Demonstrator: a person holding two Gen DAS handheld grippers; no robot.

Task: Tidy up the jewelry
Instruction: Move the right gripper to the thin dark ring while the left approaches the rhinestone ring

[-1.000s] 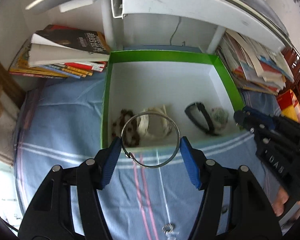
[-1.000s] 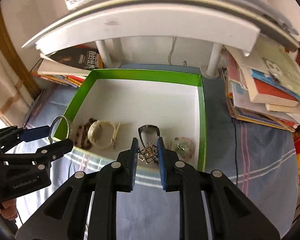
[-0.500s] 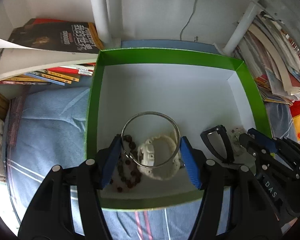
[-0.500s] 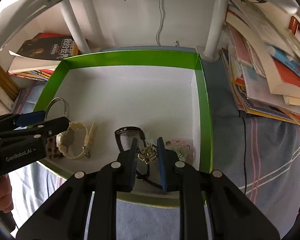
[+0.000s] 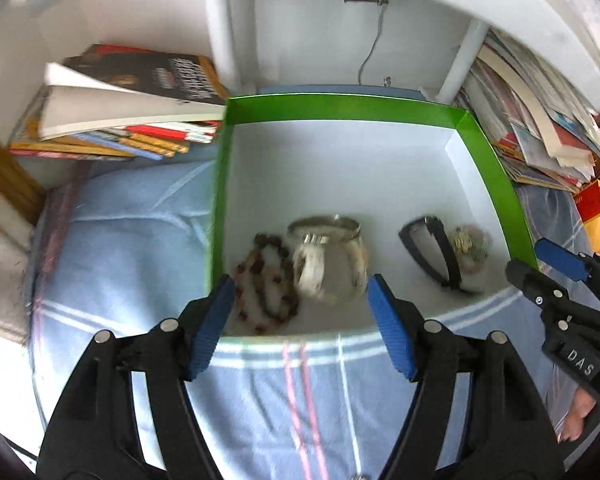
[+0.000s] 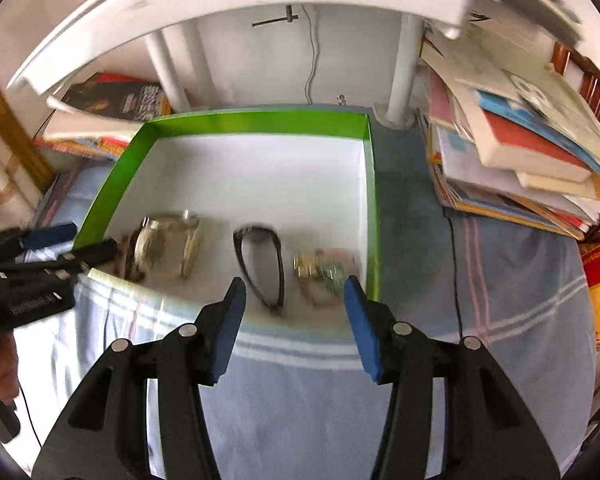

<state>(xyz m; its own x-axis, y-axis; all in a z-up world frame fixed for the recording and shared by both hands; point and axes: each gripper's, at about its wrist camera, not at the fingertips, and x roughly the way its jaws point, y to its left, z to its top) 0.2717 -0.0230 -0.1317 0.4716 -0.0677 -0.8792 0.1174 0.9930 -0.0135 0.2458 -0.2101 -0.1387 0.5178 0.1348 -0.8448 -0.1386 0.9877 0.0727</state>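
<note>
A green box (image 5: 342,107) with a white floor holds the jewelry along its near side. A silver bangle (image 5: 325,229) lies on a white watch (image 5: 320,268), with a brown bead bracelet (image 5: 266,280) to their left. A black band (image 5: 434,254) and a small gold piece (image 6: 306,270) beside a beaded cluster (image 6: 334,274) lie to the right. My left gripper (image 5: 300,320) hovers over the near wall, its jaws opening with nothing between them. My right gripper (image 6: 294,328) is likewise opening and empty, just short of the black band (image 6: 260,264).
Stacks of books (image 5: 132,116) lie left of the box, and more books and papers (image 6: 512,152) are piled to its right. A white shelf (image 6: 228,12) on posts overhangs the back. A blue striped cloth (image 6: 460,340) covers the surface. A hand (image 6: 2,376) holds the left gripper.
The left gripper has let go of the silver bangle, which now rests on the white watch. The right has released the gold piece beside the black band. Both grippers opened and drew back.
</note>
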